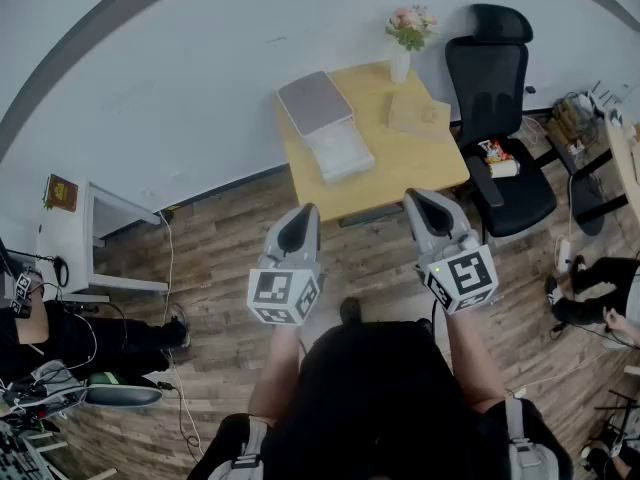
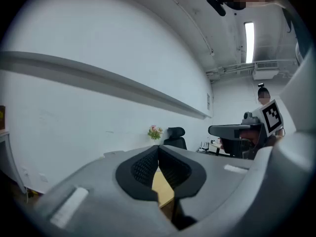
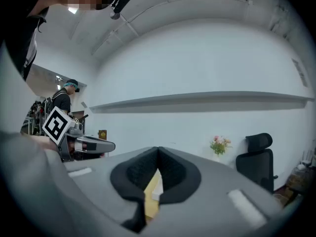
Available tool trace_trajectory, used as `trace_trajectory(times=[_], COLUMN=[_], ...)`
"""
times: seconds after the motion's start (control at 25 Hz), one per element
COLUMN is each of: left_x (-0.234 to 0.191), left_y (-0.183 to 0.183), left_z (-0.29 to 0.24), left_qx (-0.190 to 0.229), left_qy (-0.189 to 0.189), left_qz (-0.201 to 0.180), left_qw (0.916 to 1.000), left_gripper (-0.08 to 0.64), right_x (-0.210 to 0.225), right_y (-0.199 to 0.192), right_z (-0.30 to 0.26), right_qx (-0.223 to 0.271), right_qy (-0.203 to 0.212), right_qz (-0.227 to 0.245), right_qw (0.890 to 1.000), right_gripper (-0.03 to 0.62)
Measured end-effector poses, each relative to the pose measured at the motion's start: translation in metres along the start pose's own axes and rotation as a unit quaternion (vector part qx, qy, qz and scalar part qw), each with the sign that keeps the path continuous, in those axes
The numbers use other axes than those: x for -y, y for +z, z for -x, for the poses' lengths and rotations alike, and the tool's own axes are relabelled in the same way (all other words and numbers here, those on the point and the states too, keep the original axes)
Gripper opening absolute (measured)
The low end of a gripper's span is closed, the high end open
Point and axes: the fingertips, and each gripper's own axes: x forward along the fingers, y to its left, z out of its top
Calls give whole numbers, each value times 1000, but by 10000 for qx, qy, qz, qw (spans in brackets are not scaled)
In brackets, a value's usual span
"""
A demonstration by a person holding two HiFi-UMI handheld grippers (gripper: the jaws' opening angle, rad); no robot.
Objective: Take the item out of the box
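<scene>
L hand-held gripper (image 1: 304,216): jaws pressed together, nothing btwn them. Held out level over the floor, short of the table.
R hand-held gripper (image 1: 418,202): same story, jaws pressed together, empty. It sits alongside the L one, with a gap btwn the two.
Floor (image 1: 230,258): wood planks, under both grippers.
Table (image 1: 420,163): light wood, just ahead of the jaw tips, far edge by the wall.
Box (image 1: 338,150): white, on the table's left part, well apart from both grippers. What's inside can't be made out.
Grey lid (image 1: 313,101): flat, at the box's far end.
Tan flat piece (image 1: 420,116): on the table, right of the box.
Vase w/ flowers (image 1: 401,64): at the table's far edge.
Chair (image 1: 497,88): black office type, right of the table.
</scene>
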Motion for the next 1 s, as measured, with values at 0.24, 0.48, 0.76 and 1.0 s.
trace_trajectory(times=[0.24, 0.48, 0.76, 1.0], left_x=[-12, -24, -28, -27], left_y=[-5, -9, -26, -42], left_z=[-4, -2, -10, -21], left_qx=[-26, -96, -339, -551], left_qy=[-33, -149, -355, -316], left_qz=[-1, -55, -91, -55], left_qw=[10000, 9998, 9988, 9980], left_gripper=[11, 11, 11, 11], right_x=[-8, -13, -26, -27], right_y=[-9, -21, -43, -62], right_z=[-15, -24, -24, -30], right_qx=[-189, -286, -656, -859], right_qy=[66, -143, -537, -66], right_qz=[101, -402, 332, -12], right_qw=[9997, 9987, 9958, 9963], right_gripper=[2, 2, 2, 2])
